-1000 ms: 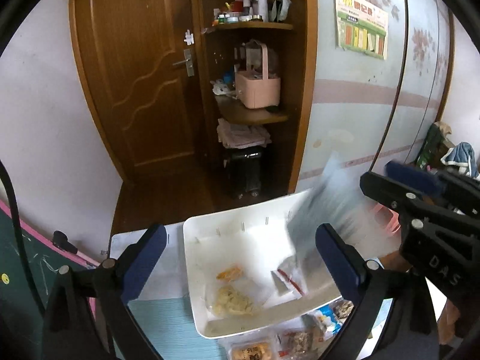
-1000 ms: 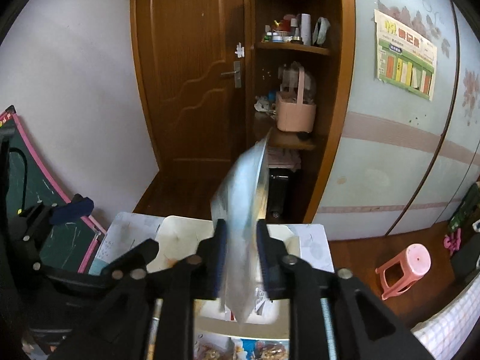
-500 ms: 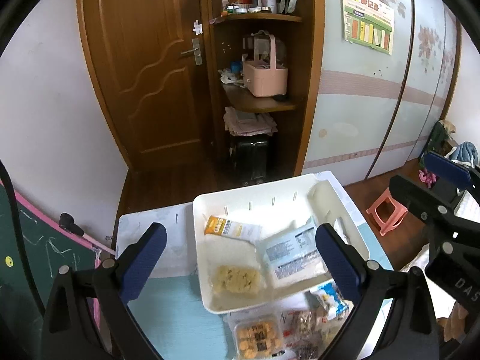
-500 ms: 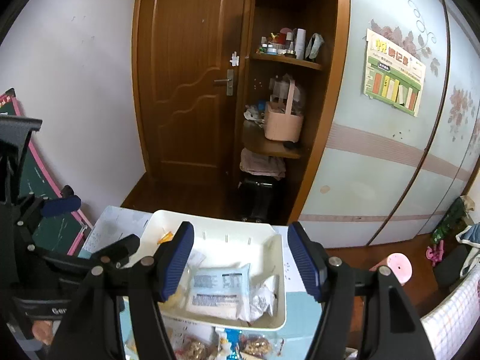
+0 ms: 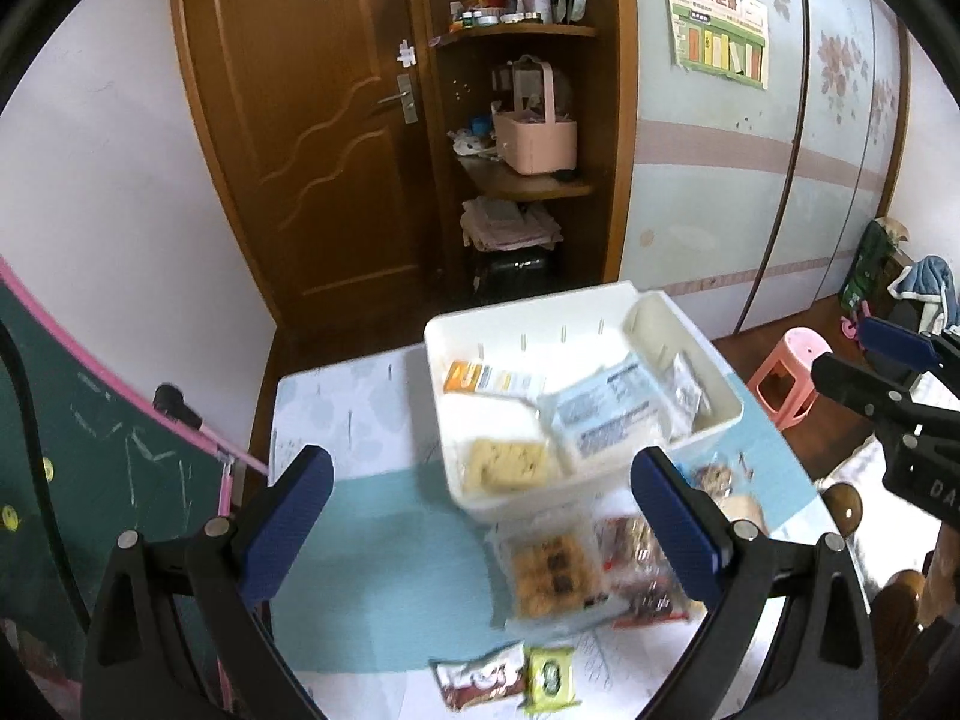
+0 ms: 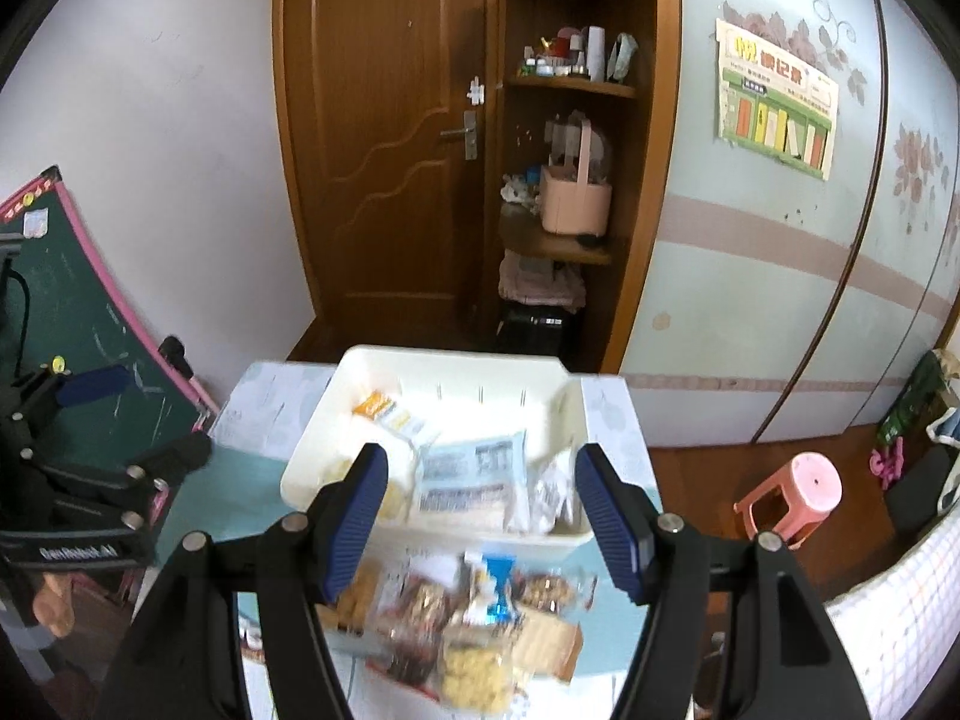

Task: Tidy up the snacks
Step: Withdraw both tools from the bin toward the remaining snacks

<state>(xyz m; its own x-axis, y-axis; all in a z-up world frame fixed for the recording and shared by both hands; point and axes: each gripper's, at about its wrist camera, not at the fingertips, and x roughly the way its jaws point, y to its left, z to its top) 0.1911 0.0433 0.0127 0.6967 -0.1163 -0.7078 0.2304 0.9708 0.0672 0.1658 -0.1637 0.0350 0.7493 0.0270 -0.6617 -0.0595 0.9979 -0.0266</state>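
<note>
A white bin [image 5: 714, 420] [image 6: 312, 468] stands at the table's far side. In it lie a pale blue packet [image 5: 606, 420] [image 6: 474, 474], an orange-white packet [image 5: 480, 378] [image 6: 384, 408] and a clear pack of yellow biscuits [image 5: 504, 462]. Several loose snack packs [image 5: 558, 570] [image 6: 468, 618] lie on the table in front of the bin. My left gripper [image 5: 480, 528] is open and empty above the table, left of the loose packs. My right gripper [image 6: 480, 516] is open and empty, over the bin's near wall.
A red-white packet [image 5: 477, 678] and a green packet [image 5: 549, 675] lie at the table's near edge. A green chalkboard [image 5: 90, 468] leans at the left. A pink stool [image 6: 798, 492] stands on the floor at the right. A door and shelves are behind.
The right gripper, shut on the pale blue packet a second ago, has opened; the packet now lies in the bin. Both grippers have drawn back towards the loose packs.
</note>
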